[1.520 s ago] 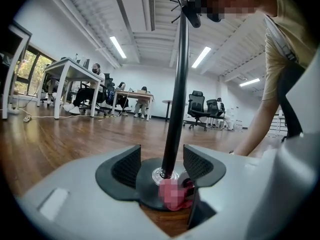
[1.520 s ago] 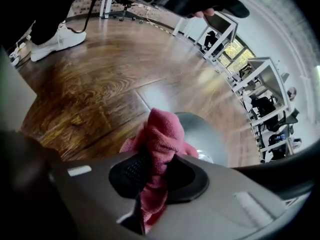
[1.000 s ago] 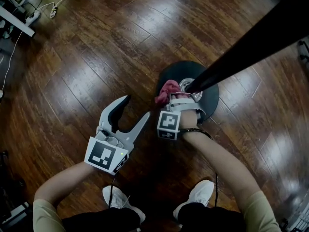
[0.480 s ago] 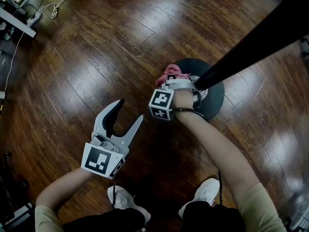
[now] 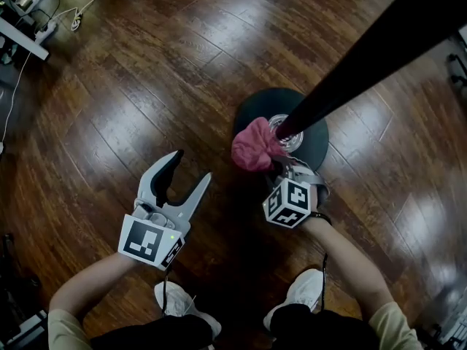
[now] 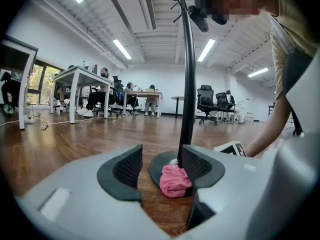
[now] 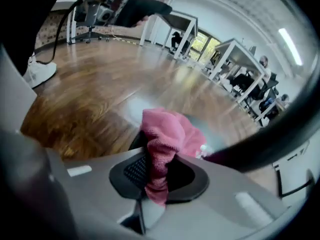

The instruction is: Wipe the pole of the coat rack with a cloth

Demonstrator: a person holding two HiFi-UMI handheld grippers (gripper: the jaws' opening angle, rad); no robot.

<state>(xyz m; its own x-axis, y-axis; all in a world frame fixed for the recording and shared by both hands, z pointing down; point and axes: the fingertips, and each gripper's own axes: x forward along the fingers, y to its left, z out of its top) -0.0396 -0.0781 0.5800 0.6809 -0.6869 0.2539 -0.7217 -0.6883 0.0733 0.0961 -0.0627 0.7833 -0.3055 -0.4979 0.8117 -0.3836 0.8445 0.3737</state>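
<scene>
As the right claw (image 5: 279, 168) pulls back toward the person's shoes, the pink cloth (image 5: 254, 146) comes into full sight ahead of its tips. Half a second ago that claw sat up against the pole (image 5: 379, 49) with the cloth mostly tucked beyond it. Now it's swung round to the near side, cloth leading! The right gripper view settles the grip: the right claw (image 7: 157, 171) is closed down tight on a fold of the pink cloth (image 7: 167, 131), the rest billowing out past the jaws. The bundle sits right at the foot of the pole, on the round base (image 5: 252, 109), beside the chrome collar (image 5: 293, 134). It looks to be touching there, though I can't swear to the contact.

Over to the left claw (image 5: 191, 168): much where it was, well off to the side above the wooden floor (image 5: 146, 71). It's wide open and holding nothing. From the left claw (image 6: 161, 165), the pink cloth (image 6: 175, 181) and the pole (image 6: 187, 84) show well beyond the gap, not inside it.

What does it mean? My read: the wipe is working around the pole's bottom end, near side now getting its turn. The long shaft above looks like the stretch left to cover, which would call for a climb with the cloth kept pressed on.
</scene>
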